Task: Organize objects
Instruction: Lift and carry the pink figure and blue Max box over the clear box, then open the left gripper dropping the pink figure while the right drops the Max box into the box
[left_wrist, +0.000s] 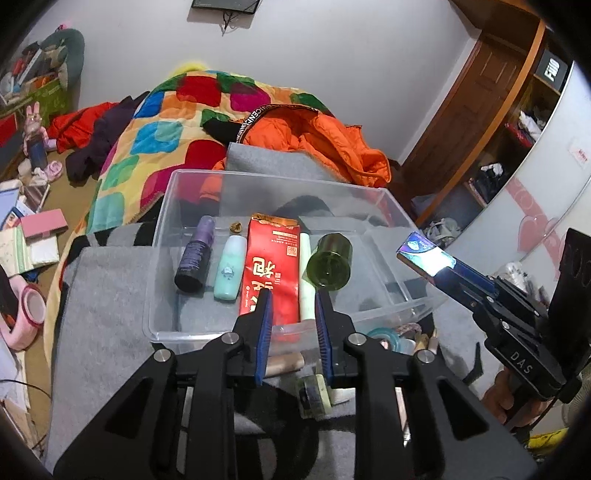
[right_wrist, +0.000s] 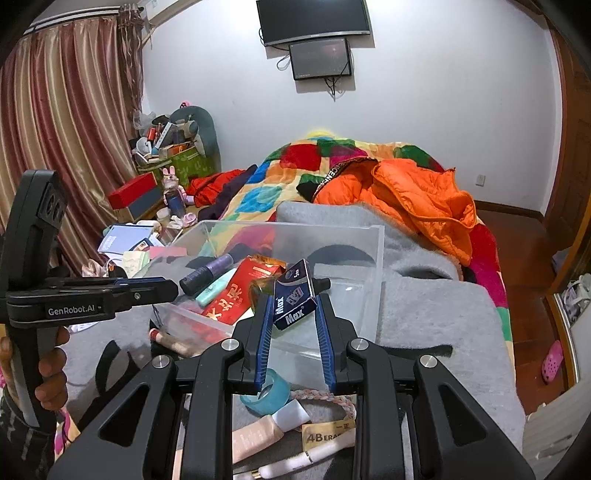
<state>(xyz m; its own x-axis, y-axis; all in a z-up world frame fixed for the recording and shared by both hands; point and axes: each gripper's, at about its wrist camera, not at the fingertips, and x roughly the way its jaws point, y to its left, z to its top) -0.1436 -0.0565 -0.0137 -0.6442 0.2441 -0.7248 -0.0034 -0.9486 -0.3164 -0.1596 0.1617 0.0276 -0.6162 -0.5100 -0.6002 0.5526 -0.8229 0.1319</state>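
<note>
The right gripper (right_wrist: 291, 306) clamps a small box (right_wrist: 294, 301) just above the bin's (right_wrist: 376, 280) near edge; the left gripper (left_wrist: 291, 295) holds nothing.

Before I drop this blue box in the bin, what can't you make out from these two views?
- Loose things in front of the bin: left wrist view, left gripper covers most of them.
- Green jar: right wrist view, mostly behind the blue box in the right gripper.
- Blue box print: left wrist view, washed out by glare.
- Small gold thing in the bin: too small to identify.
</note>
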